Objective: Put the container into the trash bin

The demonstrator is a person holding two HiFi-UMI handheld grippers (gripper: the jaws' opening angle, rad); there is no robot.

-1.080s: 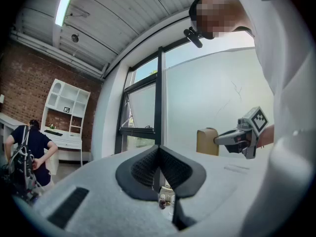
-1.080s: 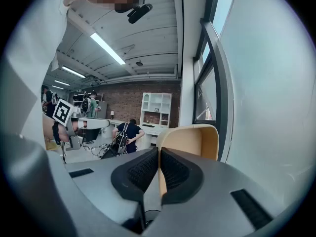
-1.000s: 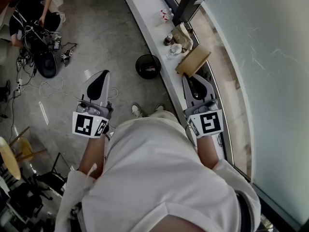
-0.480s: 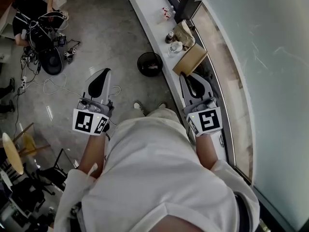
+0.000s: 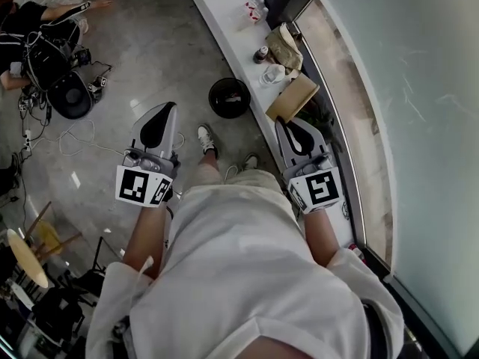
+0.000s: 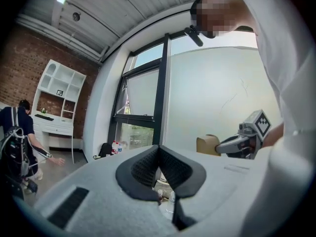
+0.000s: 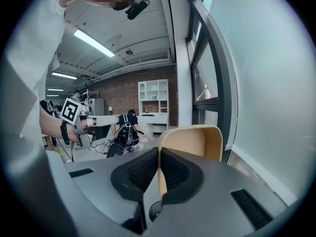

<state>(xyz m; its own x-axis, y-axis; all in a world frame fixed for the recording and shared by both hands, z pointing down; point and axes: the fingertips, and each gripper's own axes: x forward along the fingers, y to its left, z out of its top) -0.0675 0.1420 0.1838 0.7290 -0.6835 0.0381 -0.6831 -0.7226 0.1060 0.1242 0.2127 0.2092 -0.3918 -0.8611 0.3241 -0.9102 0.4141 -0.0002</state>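
The container (image 5: 293, 98) is a tan cardboard box, held out over the white ledge (image 5: 224, 21) by my right gripper (image 5: 284, 124). In the right gripper view the gripper (image 7: 159, 152) is shut on one wall of the container (image 7: 190, 139), whose open inside faces me. The trash bin (image 5: 229, 98) is a round black pail on the floor against the ledge, left of the container and ahead of my feet. My left gripper (image 5: 166, 109) is shut with nothing in it and hovers left of the bin. The left gripper view shows its jaws closed (image 6: 159, 149) and the container (image 6: 207, 144) at the right.
On the ledge stand a cup (image 5: 272, 74), a dark can (image 5: 260, 54), a crumpled bag (image 5: 286, 47) and small bottles (image 5: 254, 10). A person (image 5: 37, 21) sits on the floor at the far left with gear and cables (image 5: 67, 137). Glass wall on the right.
I have stepped forward; one shoe now shows ahead near the bin. Both grippers moved forward and lower, and the bin and ledge items lie closer. The right grip on the container is unchanged.
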